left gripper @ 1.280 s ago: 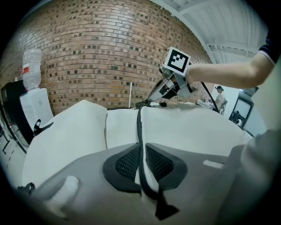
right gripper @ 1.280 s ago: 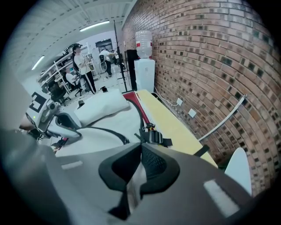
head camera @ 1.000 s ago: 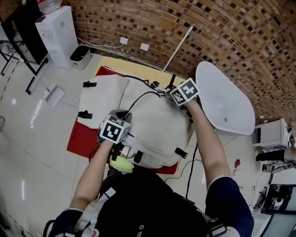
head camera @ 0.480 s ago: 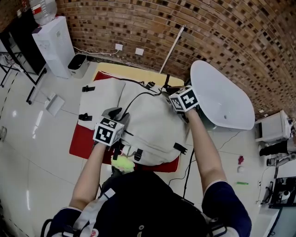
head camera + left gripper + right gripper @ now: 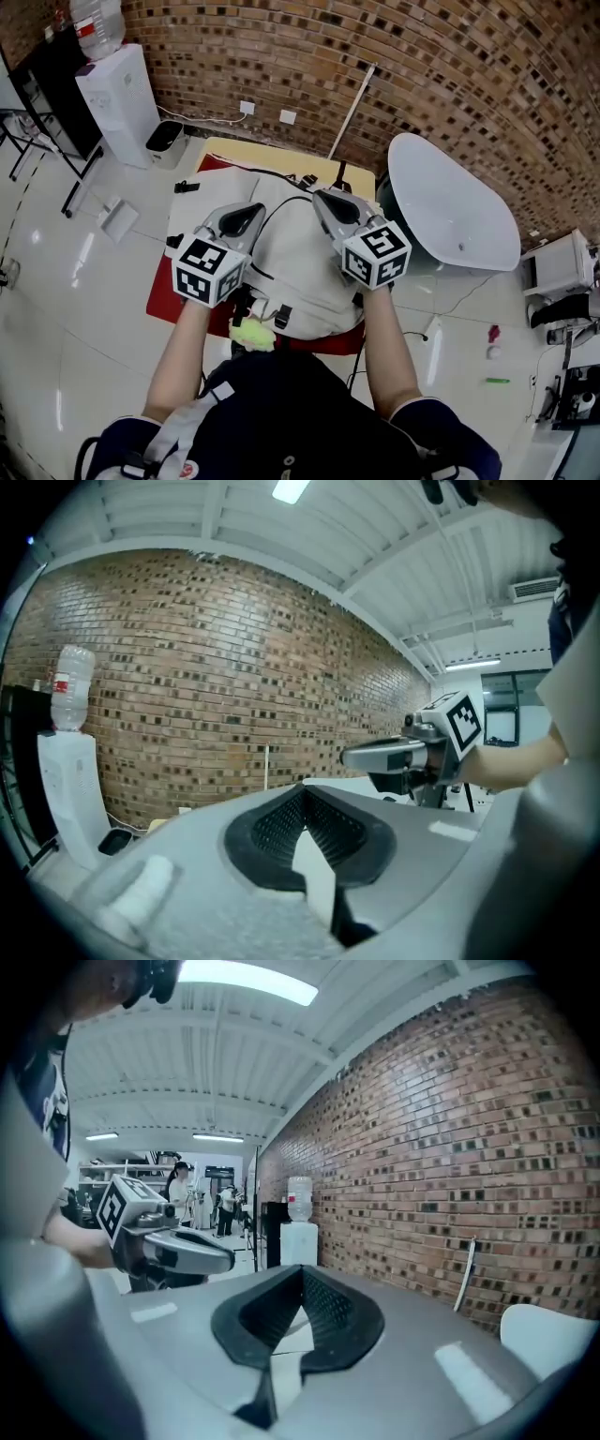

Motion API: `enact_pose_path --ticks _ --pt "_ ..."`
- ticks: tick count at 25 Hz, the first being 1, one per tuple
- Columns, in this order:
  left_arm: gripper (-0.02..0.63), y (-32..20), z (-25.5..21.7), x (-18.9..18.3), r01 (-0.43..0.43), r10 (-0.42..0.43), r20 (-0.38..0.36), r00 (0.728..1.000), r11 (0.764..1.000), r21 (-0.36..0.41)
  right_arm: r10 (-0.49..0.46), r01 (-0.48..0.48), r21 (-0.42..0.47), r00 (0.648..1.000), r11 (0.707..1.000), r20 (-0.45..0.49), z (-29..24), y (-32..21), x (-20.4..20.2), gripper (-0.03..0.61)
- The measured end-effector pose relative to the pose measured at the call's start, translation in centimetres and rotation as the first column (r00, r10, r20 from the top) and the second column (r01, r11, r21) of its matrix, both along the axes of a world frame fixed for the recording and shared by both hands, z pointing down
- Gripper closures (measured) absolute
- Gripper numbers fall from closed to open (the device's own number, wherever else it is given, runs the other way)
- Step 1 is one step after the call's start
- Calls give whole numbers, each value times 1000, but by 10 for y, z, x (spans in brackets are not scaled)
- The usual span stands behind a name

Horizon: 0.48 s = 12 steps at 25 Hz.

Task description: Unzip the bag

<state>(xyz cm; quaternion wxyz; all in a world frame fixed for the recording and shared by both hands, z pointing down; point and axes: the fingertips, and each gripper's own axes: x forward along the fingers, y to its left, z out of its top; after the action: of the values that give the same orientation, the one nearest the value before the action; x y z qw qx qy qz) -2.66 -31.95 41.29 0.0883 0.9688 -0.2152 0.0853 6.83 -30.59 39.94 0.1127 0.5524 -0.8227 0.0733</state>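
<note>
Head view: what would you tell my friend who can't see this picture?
A person holds the left gripper and right gripper, both shut and empty, side by side above a white fabric bag lying on a red mat by a brick wall.

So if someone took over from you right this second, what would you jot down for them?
Left hand-held gripper: shut, its jaws have just closed with nothing between them. It is raised above the bag.
Right hand-held gripper: the same, just closed on nothing and raised above the bag.
Bag: lies on the red mat, and neither gripper touches it.
Done: I cannot tell from the head view whether the bag is unzipped.
Left: check the bag up close. If it is closed, it needs unzipping.
</note>
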Motion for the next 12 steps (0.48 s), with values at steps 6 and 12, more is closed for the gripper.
enact_pose_path --ticks 6,12 --pt "612 12 -17 5 -24 24 -41 999 1000 5 5 -11 70 996 998 91 -10 21 -31 574" --pt "612 23 -15 11 -53 53 -36 998 999 -2 0 -15 126 992 992 124 -22 31 -44 574"
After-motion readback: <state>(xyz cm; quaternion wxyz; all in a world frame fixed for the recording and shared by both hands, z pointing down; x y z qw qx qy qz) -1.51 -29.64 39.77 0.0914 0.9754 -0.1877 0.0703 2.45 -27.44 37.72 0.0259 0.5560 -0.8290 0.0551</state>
